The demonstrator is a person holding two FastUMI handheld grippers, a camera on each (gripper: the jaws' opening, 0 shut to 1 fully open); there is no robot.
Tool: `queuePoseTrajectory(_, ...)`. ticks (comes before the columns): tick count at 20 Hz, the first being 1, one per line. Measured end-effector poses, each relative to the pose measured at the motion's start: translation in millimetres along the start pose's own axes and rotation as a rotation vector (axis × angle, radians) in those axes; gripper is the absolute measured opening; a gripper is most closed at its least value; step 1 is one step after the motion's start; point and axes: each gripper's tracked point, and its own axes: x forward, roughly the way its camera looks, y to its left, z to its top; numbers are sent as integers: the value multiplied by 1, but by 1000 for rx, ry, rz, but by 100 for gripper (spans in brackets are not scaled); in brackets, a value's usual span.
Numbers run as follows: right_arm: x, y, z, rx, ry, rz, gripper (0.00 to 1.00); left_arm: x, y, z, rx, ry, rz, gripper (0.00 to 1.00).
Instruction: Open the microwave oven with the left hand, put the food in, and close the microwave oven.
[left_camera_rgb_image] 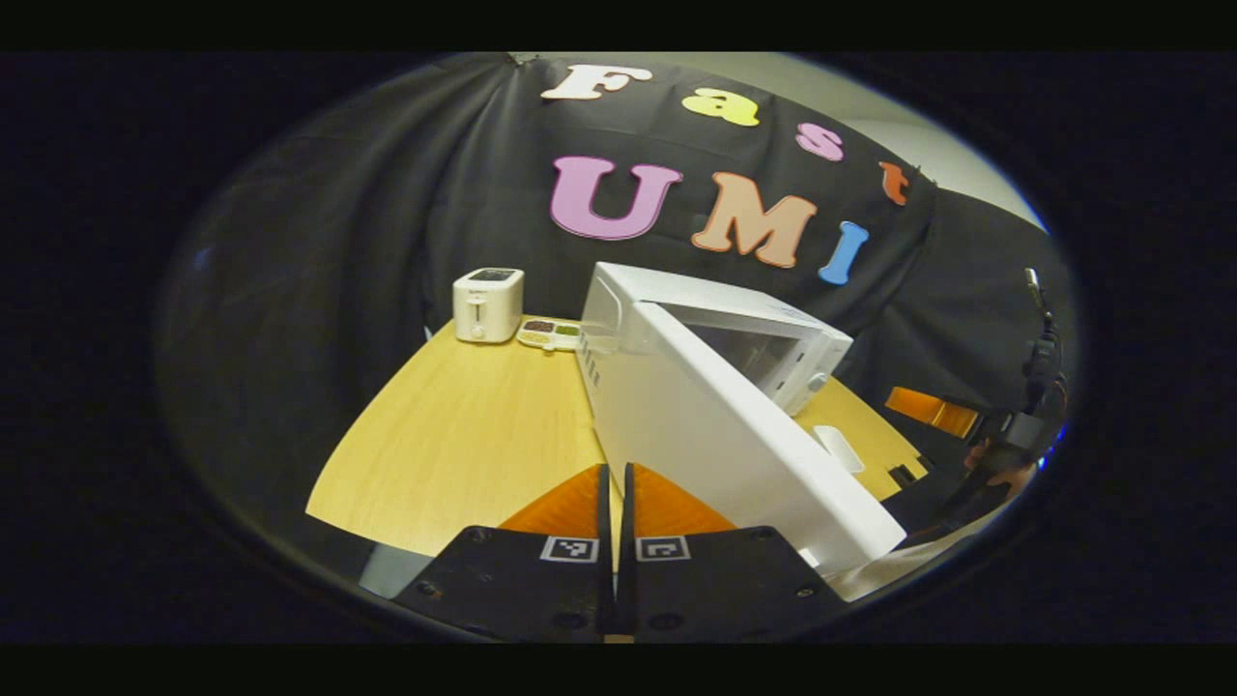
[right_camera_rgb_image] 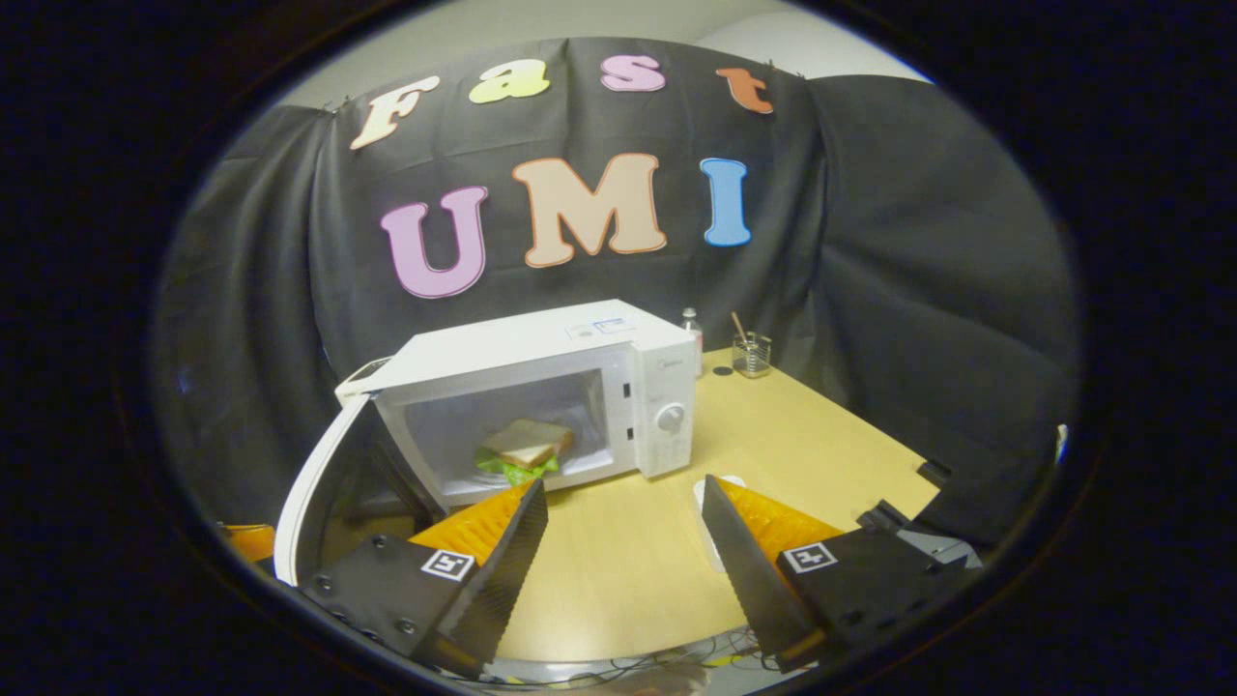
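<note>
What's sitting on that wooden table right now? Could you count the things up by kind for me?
Kitchen appliances: 2, the microwave and the toaster.
Food: 2, the sandwich inside the microwave and the snack tray.
Small containers: 2, the glass with sticks and the bottle.
White dish: 1, the dish.
Total: 7.

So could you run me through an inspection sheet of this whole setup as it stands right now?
Surface: wooden table, bare in front.
Job's things: microwave, door open; sandwich inside.
Clutter: toaster, snack tray, glass, bottle, white dish.
Grippers: left gripper shut, empty, by the door; right gripper open, empty.
Cables: some at the table's near edge.
Surroundings: black cloth wall.
</note>
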Motion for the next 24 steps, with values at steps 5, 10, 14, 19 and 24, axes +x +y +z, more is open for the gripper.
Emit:
queuePoseTrajectory(5,-16,-20,-11,36,15,-56,99,-5,-20,-12,27,41,-100,0)
queuePoseTrajectory(10,-27,-29,-12,8,19,-71,99,-3,-43,-15,60,57,-176,0)
queuePoseTrajectory(14,-28,-45,-4,11,4,-92,92,4,-55,-11,72,58,-175,0)
queuePoseTrajectory(19,-13,-65,2,-23,11,-82,92,19,-83,-2,51,45,-180,0)
queuePoseTrajectory(24,13,-87,24,-67,-4,-36,92,51,-121,9,54,35,-168,0)
